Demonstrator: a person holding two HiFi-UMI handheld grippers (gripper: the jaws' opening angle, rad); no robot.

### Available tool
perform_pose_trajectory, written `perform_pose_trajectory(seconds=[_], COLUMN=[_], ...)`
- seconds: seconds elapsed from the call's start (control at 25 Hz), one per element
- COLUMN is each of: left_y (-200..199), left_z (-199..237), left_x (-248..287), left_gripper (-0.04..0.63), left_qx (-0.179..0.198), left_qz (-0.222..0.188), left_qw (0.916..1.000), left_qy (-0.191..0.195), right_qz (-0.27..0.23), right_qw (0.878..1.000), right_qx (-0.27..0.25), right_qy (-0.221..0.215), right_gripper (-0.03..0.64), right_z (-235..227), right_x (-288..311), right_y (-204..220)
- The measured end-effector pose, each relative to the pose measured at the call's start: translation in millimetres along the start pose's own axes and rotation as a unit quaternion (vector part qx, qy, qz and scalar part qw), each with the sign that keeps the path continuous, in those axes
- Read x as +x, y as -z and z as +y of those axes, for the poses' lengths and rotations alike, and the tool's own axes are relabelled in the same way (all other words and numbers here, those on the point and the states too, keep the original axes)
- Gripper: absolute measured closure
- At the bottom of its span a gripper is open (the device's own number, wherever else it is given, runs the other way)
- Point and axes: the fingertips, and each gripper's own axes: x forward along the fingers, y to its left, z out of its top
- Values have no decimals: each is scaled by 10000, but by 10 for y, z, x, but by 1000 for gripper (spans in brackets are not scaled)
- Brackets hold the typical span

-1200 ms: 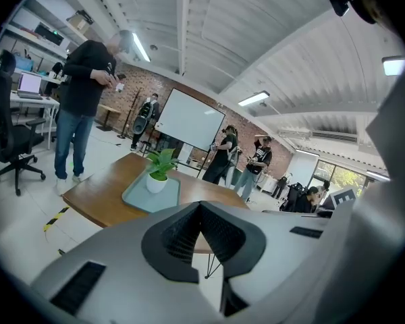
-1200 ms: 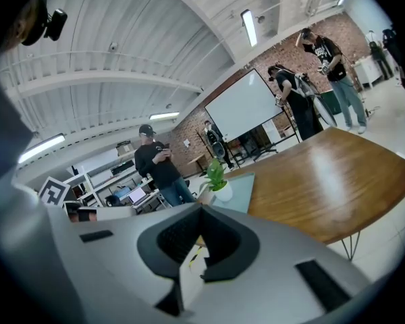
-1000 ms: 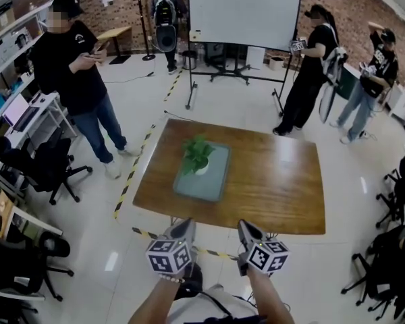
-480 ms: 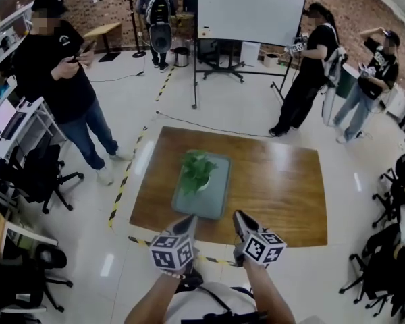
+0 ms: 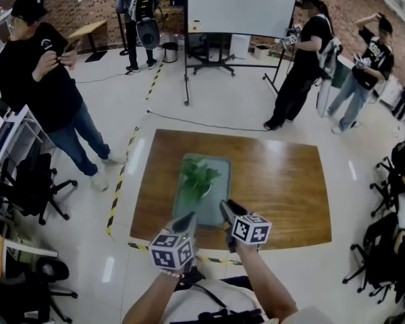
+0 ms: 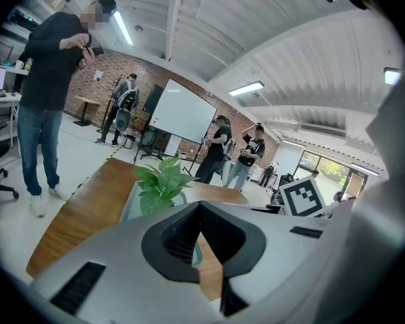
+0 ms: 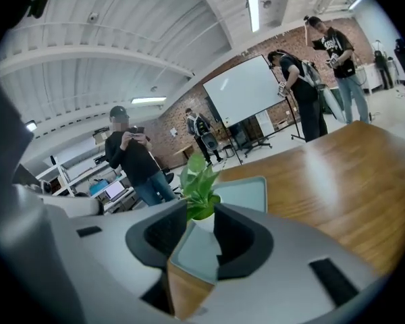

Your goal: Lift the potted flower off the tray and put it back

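The potted flower stands on the tray, just ahead of both claws and untouched. The right claw has just been opening, its 2 jaws wide apart and empty, probably readying for the pot. The left claw, beside it, is closed on nothing.

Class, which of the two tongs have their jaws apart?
The right tongs: their jaws have just been opening and stand apart, with nothing between them. The left tongs differ: their tips touch.

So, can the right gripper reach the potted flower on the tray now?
Probably yes. The right gripper has just been opening its jaws, with nothing between them, and the potted flower stands on the tray straight ahead, with only bare tray in between.
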Motion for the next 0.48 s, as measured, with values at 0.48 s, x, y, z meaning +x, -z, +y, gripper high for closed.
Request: perform_pose_trajectory(seconds=[0.48], left_y=[-105], left_z=[273], left_x=[510], left_gripper=[597], left_qx=[320], left_qz=[209], left_qw=[9987], left_qy=[348], right_qz=[162], right_qw=[9992], right_qx=[-22], right_qy=[364], right_gripper=[460], right_z=[-208], right_x=[1024], right_y=[-23])
